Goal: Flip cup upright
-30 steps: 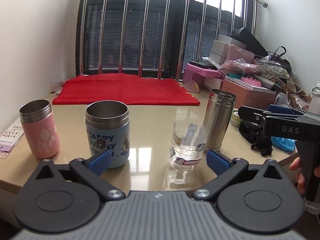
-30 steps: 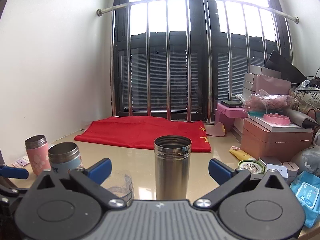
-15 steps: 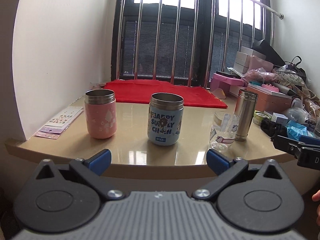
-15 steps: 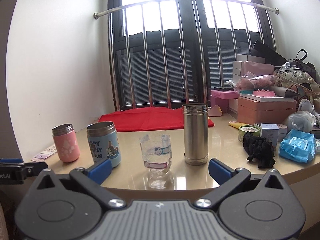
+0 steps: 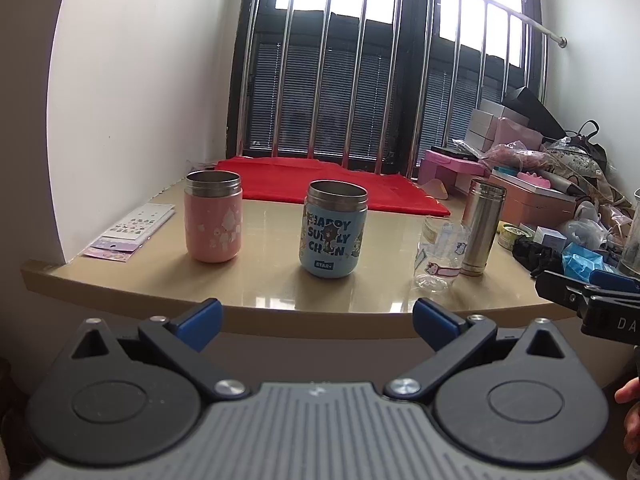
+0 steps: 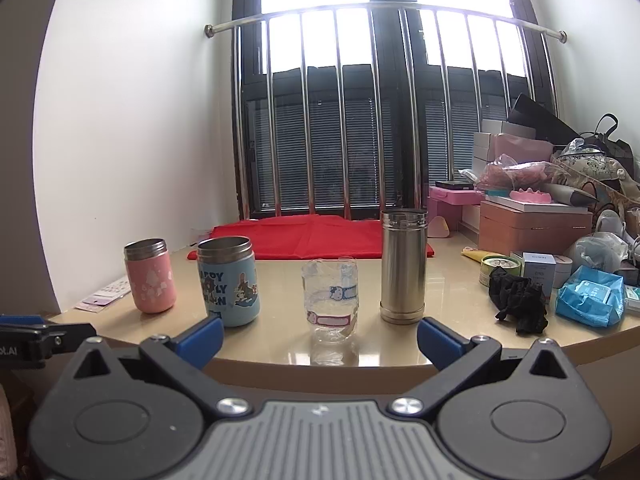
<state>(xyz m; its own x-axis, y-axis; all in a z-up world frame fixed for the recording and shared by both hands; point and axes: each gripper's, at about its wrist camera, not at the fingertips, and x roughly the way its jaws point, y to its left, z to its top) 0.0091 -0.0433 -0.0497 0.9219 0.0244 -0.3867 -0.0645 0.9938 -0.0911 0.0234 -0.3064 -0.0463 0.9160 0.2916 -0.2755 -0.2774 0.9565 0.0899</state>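
Near the front edge of the surface the clear cup stands upright beside the steel flask, so the flip looks finished and both tongs, left and right, wide open and empty, need only clear away.

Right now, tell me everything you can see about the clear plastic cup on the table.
The clear plastic cup is see-through and crinkled, printed with small cartoon cat pictures and a pink-edged band. It looks empty. It stands on the glossy beige table near the front edge, its wider end up, between the blue cup and the tall steel cup, touching neither. No gripper touches it.
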